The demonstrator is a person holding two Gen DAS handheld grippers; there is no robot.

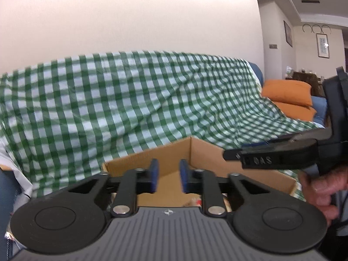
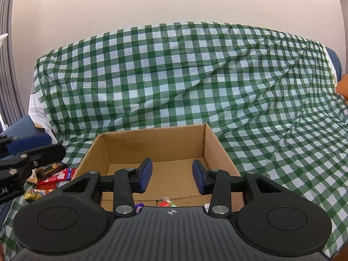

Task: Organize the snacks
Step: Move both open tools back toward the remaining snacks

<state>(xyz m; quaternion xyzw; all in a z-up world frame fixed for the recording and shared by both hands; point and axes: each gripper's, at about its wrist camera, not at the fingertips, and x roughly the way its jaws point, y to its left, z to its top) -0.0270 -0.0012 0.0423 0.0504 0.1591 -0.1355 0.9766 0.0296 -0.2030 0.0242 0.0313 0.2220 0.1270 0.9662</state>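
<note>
jaws: left gripper [image 1: 168, 178], right gripper [image 2: 171, 177] both released | box [image 2: 156, 145] contents half hidden

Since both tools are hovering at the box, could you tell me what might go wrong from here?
1. Both tools crowd the cardboard box; the right tool and left tool could collide.
2. The box sits on a wrinkled checked cloth, so a nudge might shift it.
3. Both are empty; loose snacks remain outside.

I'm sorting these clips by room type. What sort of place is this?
Most likely a home living room: a sofa draped in a green checked cloth, orange cushions at its end, and framed pictures on the walls. A cardboard box sits on the cloth.
</note>
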